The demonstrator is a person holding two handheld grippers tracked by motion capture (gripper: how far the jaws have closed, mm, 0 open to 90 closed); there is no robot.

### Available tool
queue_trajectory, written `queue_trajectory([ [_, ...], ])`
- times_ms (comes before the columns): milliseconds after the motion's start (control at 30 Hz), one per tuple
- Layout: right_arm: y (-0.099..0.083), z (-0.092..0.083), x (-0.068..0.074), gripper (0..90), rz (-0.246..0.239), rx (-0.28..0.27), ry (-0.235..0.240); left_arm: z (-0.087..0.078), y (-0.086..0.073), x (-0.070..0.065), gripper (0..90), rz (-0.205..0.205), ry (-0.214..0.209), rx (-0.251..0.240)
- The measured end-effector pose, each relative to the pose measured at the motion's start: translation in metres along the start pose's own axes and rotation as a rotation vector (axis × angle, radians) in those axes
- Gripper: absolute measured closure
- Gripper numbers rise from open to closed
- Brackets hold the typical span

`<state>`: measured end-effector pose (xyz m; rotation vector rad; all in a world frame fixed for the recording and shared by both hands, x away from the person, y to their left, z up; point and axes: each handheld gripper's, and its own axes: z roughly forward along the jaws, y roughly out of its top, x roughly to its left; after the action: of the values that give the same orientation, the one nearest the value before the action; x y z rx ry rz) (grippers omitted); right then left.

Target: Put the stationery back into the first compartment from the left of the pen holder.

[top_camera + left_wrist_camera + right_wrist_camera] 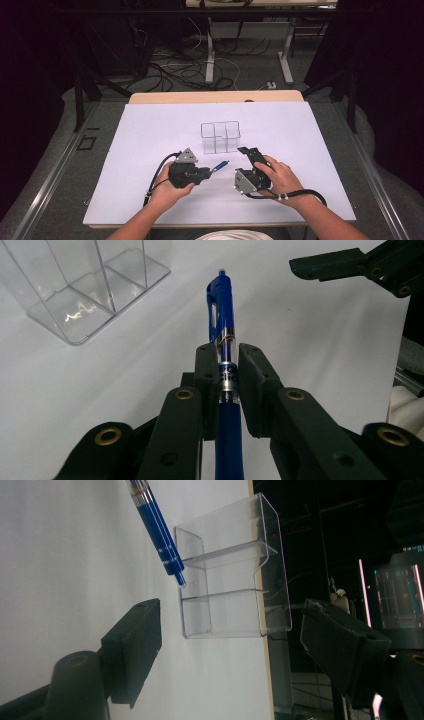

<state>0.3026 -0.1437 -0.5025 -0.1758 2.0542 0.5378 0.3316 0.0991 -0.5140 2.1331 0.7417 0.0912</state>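
My white counter has a wooden far edge, and beyond it cables sprawl between grey desk legs.

We are finding no text that we can read. The blue pen is carrying small print on its clear barrel where the left tool is clamping it, but it is showing too blurred to make out. We are seeing no label on the clear plastic holder.
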Motion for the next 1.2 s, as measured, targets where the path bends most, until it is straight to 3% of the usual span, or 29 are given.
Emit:
queue_trajectory([
  [167, 0.004, 0.001, 0.003, 31.0, -0.081, -0.010, 0.013, 0.003, 0.001, -0.003, 79.5, -0.015, -0.010, 0.001],
  [467, 0.007, 0.006, 0.011, 38.1, -0.164, -0.058, 0.052, 0.005, 0.005, -0.007, 79.5, -0.029, -0.021, 0.003],
  [533, 0.007, 0.007, 0.011, 43.0, -0.193, -0.049, 0.081, 0.006, 0.006, -0.007, 79.5, -0.041, -0.020, 0.000],
  [600, 0.006, 0.009, 0.012, 43.0, -0.208, -0.059, 0.071, 0.007, 0.007, -0.007, 79.5, -0.036, -0.021, 0.001],
  [633, 0.006, 0.009, 0.014, 43.1, -0.193, -0.059, 0.067, 0.007, 0.007, -0.007, 79.5, -0.040, -0.021, 0.001],
  [667, 0.007, 0.010, 0.015, 43.5, -0.195, -0.051, 0.082, 0.007, 0.008, -0.007, 79.5, -0.047, -0.023, 0.004],
  [700, 0.007, 0.011, 0.016, 43.7, -0.201, -0.059, 0.062, 0.007, 0.008, -0.006, 79.5, -0.043, -0.029, 0.009],
  [833, 0.008, 0.013, 0.017, 46.1, -0.239, -0.034, 0.089, 0.010, 0.010, -0.008, 79.5, -0.056, -0.029, 0.011],
  [1000, 0.008, 0.015, 0.021, 50.0, -0.274, -0.052, 0.070, 0.013, 0.013, -0.010, 79.5, -0.054, -0.036, 0.015],
  [1033, 0.008, 0.015, 0.021, 50.8, -0.270, -0.041, 0.090, 0.014, 0.013, -0.010, 79.5, -0.051, -0.040, 0.013],
  [1167, 0.008, 0.017, 0.024, 54.0, -0.292, -0.047, 0.081, 0.016, 0.017, -0.014, 79.5, -0.046, -0.047, 0.007],
  [1200, 0.008, 0.016, 0.024, 55.0, -0.295, -0.034, 0.102, 0.016, 0.018, -0.016, 79.5, -0.054, -0.053, 0.013],
])
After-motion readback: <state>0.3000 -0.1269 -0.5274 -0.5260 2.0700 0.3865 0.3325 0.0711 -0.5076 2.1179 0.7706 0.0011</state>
